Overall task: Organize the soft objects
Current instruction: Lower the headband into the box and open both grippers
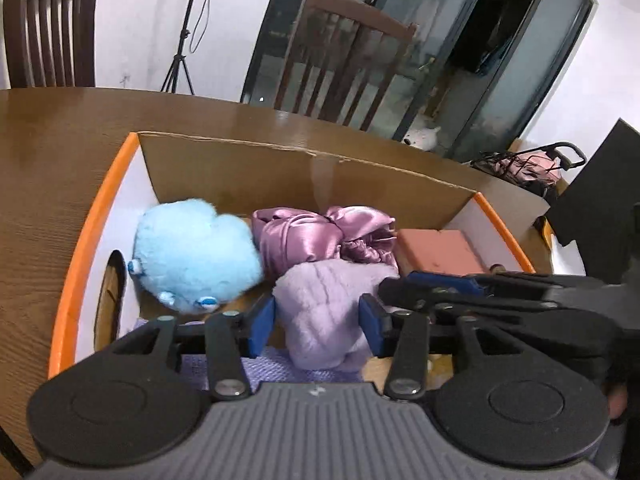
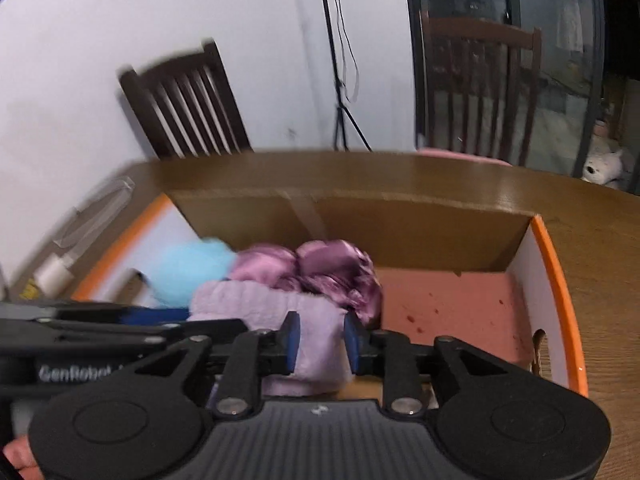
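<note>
A cardboard box with an orange rim (image 1: 80,248) (image 2: 560,280) stands on the wooden table. Inside lie a light blue plush (image 1: 192,252) (image 2: 196,268), a crumpled purple satin cloth (image 1: 312,236) (image 2: 320,268) and a pink foam block (image 1: 436,252) (image 2: 448,304). A fluffy lilac cloth (image 1: 324,312) (image 2: 260,300) hangs over the box's near side between both grippers. My left gripper (image 1: 316,328) stands open around it, with a thin gap at the left pad. My right gripper (image 2: 322,344) is shut on the cloth, pinching it narrow.
Dark wooden chairs (image 1: 52,24) (image 2: 484,88) stand behind the table, with a tripod (image 1: 180,64) against the white wall. A clear plastic item and a small bottle (image 2: 56,272) lie left of the box. A black board and a pink basket (image 1: 532,168) sit at the right.
</note>
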Demonstrator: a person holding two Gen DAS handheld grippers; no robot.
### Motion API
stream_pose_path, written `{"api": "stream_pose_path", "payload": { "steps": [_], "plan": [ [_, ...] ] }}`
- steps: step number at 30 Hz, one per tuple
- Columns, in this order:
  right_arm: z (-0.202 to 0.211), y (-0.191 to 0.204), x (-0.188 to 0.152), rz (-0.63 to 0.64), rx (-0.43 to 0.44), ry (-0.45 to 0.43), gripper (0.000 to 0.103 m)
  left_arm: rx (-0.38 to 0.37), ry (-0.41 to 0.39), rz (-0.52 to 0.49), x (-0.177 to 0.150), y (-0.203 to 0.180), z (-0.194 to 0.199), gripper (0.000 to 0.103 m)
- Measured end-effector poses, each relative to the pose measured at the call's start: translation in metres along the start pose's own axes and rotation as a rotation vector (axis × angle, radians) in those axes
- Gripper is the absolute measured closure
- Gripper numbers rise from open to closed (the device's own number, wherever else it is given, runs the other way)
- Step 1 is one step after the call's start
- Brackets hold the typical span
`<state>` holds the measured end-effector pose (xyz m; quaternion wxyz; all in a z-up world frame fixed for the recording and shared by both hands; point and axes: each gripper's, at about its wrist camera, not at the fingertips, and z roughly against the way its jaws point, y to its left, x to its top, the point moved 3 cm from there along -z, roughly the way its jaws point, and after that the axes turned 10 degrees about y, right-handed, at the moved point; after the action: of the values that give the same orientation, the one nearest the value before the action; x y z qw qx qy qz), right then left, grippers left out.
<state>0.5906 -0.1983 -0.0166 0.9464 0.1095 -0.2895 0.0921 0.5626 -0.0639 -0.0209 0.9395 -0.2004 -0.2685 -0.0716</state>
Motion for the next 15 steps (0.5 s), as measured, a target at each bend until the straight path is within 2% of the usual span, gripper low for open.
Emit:
{"api": "stream_pose_path", "payload": {
  "steps": [2,4,10,15],
  "plan": [
    [0.004,-0.002,-0.001,-0.01,0.018,-0.009,0.075,-0.012,-0.021,-0.01,-0.001,-0.002,0.008,0.054],
    [0.011,-0.003,-0.001,-0.003,0.011,-0.028,0.064,0.002,-0.039,-0.034,-0.001,-0.005,0.019,0.051],
    [0.059,-0.012,-0.006,-0.009,0.018,-0.094,0.062,-0.011,-0.093,-0.094,-0.011,-0.027,0.066,0.042],
    [0.125,-0.013,-0.029,0.031,0.012,-0.163,0.053,0.064,-0.149,-0.182,-0.04,-0.052,0.114,0.031]
  ]
}}
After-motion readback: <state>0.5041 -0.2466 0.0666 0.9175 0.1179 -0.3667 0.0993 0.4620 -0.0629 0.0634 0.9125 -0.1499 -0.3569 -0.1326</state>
